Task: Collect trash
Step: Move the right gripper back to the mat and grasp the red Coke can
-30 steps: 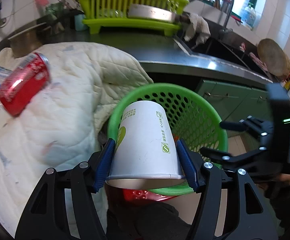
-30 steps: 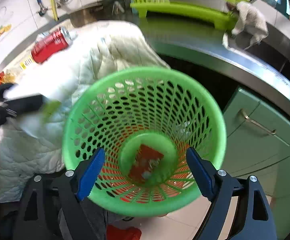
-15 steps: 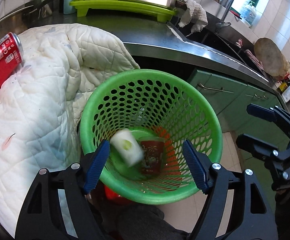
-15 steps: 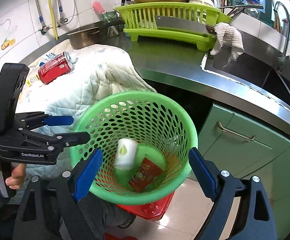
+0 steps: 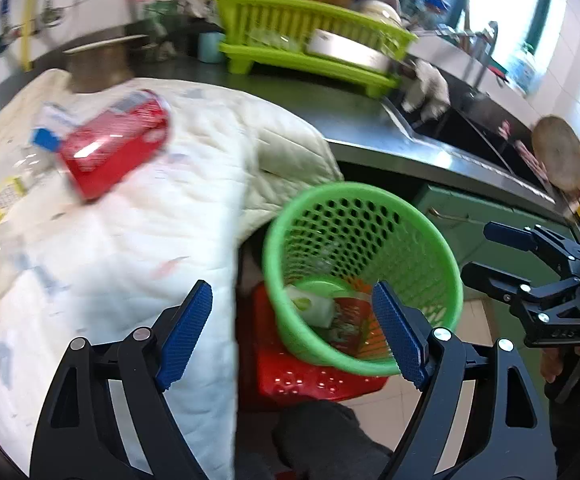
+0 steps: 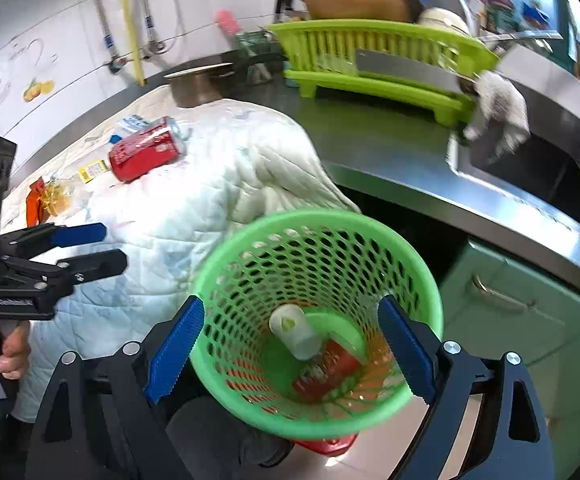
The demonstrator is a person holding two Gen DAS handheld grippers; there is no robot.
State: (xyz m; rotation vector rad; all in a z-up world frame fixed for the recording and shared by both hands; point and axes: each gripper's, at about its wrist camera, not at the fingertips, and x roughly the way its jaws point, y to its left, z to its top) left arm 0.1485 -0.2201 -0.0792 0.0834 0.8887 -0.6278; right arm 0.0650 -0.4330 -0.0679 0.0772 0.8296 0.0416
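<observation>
**Cup binned; can next — risks and view notes**

Left gripper (image 5: 292,332) jaws have just been opening, now wide and empty. Right gripper (image 6: 290,352) also wide, empty. Paper cup (image 6: 296,332) lies in the green basket (image 6: 422,276).

Risk: the red can (image 6: 145,154) lies on its side on the quilted cloth (image 5: 129,240) covering the tabletop; a glancing grip could roll it.

Right wrist view alone shows the orange wrapper (image 6: 33,204) sharply; the left view is blurred there.

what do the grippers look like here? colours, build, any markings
Both match: black angular linkage arms with silver pivot bolts, fingers tipped with blue ribbed pads. The left gripper has a boxy black body and small white lettering, too blurred to read. The right gripper is built the same. No cables or sleeves visible.
</observation>
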